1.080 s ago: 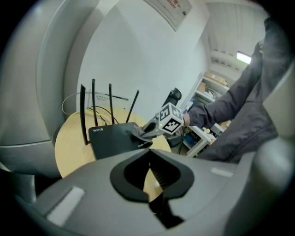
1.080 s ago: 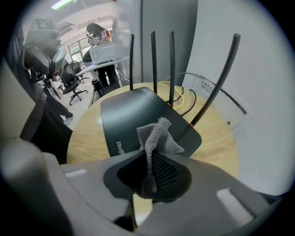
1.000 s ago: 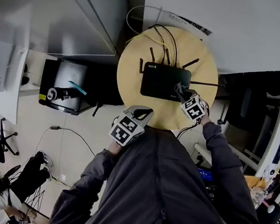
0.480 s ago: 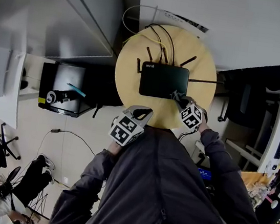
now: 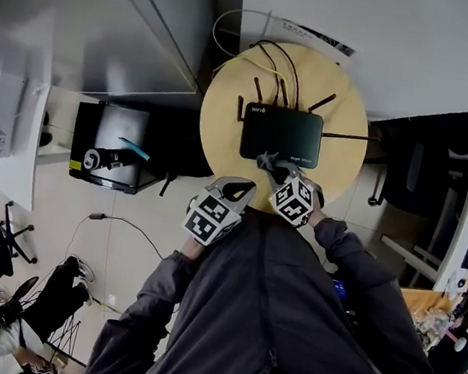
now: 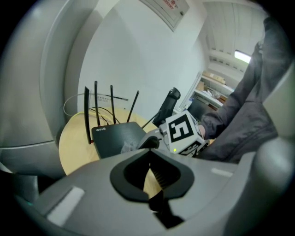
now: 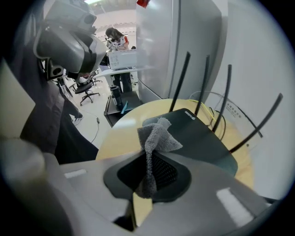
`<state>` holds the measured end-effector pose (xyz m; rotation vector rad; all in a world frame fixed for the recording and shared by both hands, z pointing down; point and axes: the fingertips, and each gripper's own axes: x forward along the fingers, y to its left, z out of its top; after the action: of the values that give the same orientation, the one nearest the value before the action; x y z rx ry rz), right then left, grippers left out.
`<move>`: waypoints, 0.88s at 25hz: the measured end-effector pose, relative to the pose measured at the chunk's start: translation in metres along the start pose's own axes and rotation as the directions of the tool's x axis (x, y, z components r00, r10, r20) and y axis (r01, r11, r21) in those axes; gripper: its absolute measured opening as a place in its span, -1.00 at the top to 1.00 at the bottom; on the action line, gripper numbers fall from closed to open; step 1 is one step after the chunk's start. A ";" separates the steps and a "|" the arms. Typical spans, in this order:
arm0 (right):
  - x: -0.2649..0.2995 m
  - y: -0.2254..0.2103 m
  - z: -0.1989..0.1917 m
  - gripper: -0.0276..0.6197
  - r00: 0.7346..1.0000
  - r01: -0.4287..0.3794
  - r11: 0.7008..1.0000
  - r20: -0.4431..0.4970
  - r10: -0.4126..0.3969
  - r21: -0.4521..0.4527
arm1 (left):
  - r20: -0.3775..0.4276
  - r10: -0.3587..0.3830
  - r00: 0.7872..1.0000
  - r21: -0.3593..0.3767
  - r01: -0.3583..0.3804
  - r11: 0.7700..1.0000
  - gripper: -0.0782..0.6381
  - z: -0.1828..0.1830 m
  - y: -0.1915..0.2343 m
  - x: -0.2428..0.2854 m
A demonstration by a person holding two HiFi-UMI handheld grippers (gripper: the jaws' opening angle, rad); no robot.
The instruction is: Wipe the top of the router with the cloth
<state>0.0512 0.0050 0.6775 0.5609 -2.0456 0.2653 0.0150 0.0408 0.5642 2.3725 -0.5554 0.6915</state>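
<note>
A black router with several upright antennas lies on a round wooden table. My right gripper is shut on a small grey cloth, which rests at the router's near edge, left of its middle. In the right gripper view the cloth sticks up from the jaws of the right gripper over the router. My left gripper hovers at the table's near rim, apart from the router. In the left gripper view the left gripper is shut and holds nothing, facing the router.
Black and yellow cables run off the back of the router. A black case stands on the floor left of the table. A grey partition is at the far left, a dark chair at the right.
My right gripper has slid the cloth leftward and toward me, from the router's right part to its near edge. The left gripper has stayed in place.
</note>
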 end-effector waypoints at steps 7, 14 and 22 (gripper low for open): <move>0.048 0.039 0.040 0.83 0.999 -0.038 0.993 0.010 0.037 0.111 | 0.001 0.040 0.999 -0.029 -0.040 0.999 0.78 -0.020 0.010 -0.024; 0.076 0.035 0.037 0.83 1.000 -0.001 0.927 -0.005 0.003 0.374 | -0.014 0.045 0.999 -0.049 -0.046 0.998 0.78 -0.039 0.012 -0.048; 0.079 0.024 0.018 0.83 1.000 0.018 0.790 -0.002 -0.022 0.613 | -0.004 0.038 0.999 -0.021 -0.038 0.999 0.78 -0.038 0.014 -0.053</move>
<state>-0.0088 -0.0038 0.7371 0.9772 -1.9333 0.9427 -0.0464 0.0665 0.5644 2.3462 -0.6049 0.7040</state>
